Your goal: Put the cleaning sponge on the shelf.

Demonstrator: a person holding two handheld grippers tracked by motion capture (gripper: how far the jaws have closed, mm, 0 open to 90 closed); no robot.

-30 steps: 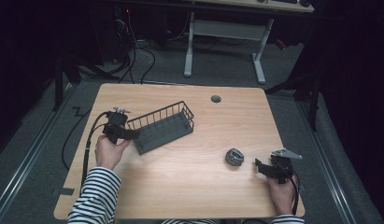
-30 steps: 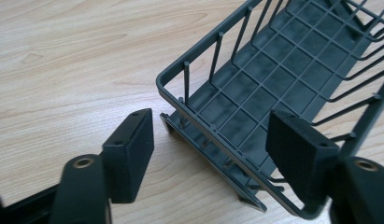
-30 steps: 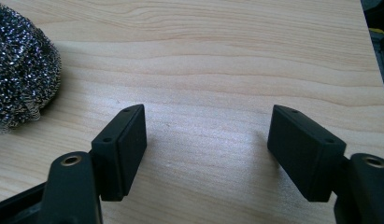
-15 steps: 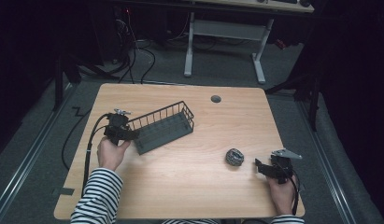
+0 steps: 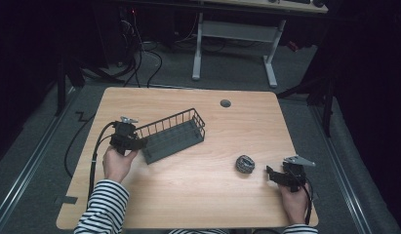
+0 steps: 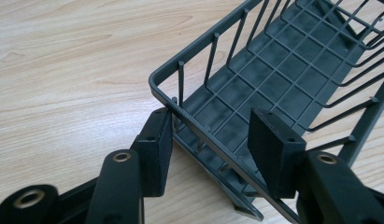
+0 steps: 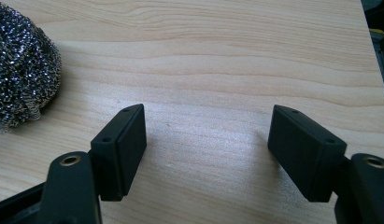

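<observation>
Wooden table (image 5: 198, 195) is carrying a grey wire basket (image 5: 173, 136) at its left-middle, and the left claw (image 6: 213, 140) is clamping its near end wall, so I'd be keeping that pinch square before dragging.

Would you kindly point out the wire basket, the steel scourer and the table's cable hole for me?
wire basket (image 5: 174, 136), high view, on its mesh floor.
steel scourer (image 5: 245, 164), high view, on the middle of the ball.
cable hole (image 5: 225, 103), high view, on its dark round cap.
</observation>
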